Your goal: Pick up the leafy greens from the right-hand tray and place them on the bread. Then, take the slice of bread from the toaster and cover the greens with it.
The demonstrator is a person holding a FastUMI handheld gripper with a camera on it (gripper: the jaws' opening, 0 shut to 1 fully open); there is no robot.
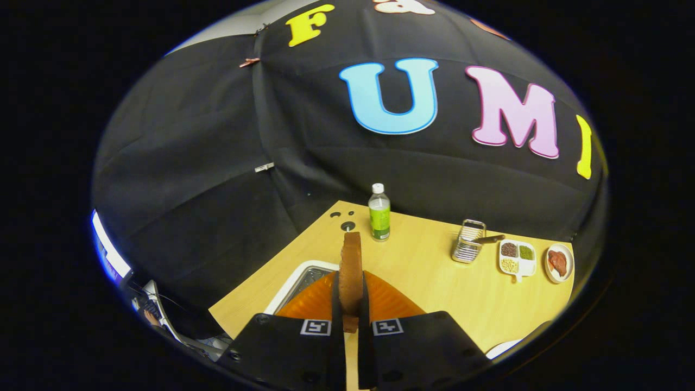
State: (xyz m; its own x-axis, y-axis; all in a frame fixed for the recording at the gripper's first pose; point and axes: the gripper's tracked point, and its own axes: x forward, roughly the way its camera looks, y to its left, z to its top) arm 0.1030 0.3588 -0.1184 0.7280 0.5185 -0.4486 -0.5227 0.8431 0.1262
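A brown slice of bread (351, 271) stands on edge between my fingers, sticking up beyond their tips. My gripper (351, 304) is shut on it, both fingers pressed to its flat sides. The slice is held high above the wooden table (429, 282). Under the fingers lies a metal tray (296, 282) at the table's near left corner. The toaster and the greens are hidden from me.
A clear bottle with a green label (379, 213) stands at the table's far edge. To the right are a wire rack with a dark-handled tool (469, 248), a white divided dish of beans (517, 259), and a small plate with red meat (558, 263). Black cloth walls the booth behind.
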